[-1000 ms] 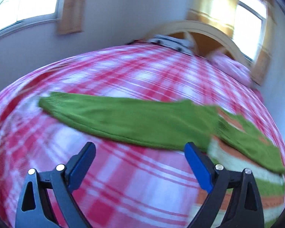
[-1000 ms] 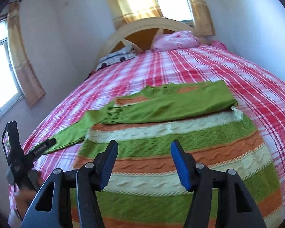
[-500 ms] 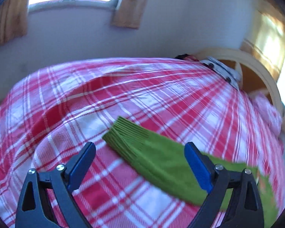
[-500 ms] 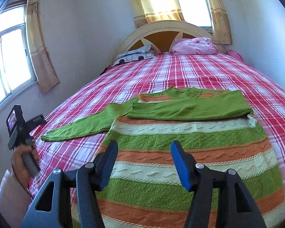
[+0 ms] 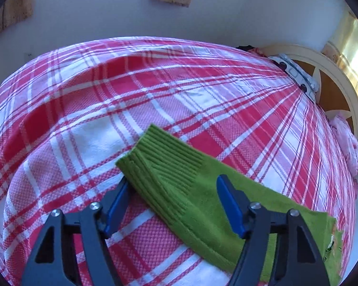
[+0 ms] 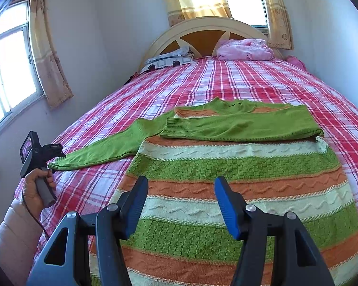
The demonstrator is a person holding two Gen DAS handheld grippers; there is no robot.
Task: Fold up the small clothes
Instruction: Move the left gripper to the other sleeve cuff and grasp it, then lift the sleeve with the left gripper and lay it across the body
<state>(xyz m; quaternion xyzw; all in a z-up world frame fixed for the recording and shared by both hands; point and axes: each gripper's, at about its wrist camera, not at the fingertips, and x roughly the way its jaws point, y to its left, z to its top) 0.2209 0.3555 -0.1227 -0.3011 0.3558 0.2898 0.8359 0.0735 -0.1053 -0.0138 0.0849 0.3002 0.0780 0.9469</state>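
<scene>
A small striped sweater (image 6: 238, 190), green, orange and cream, lies flat on the plaid bed. Its right sleeve (image 6: 245, 125) is folded across the chest. Its left sleeve (image 6: 107, 146) stretches out to the left. In the left wrist view, my left gripper (image 5: 171, 190) is open with its jaws on either side of the ribbed green cuff (image 5: 160, 159); one fingertip sits under the cuff edge. My right gripper (image 6: 181, 205) is open and empty, hovering over the sweater's lower stripes. The left gripper (image 6: 56, 149) also shows in the right wrist view, at the cuff.
The red and white plaid bedspread (image 6: 226, 83) covers the whole bed. A pink pillow (image 6: 245, 48) and a patterned pillow (image 6: 169, 59) lie by the headboard (image 6: 207, 27). A wall with curtained windows runs along the left side.
My left gripper has moved along the outstretched sleeve to its cuff and dropped close around it. My right gripper has risen and drawn back a little over the sweater's body.
</scene>
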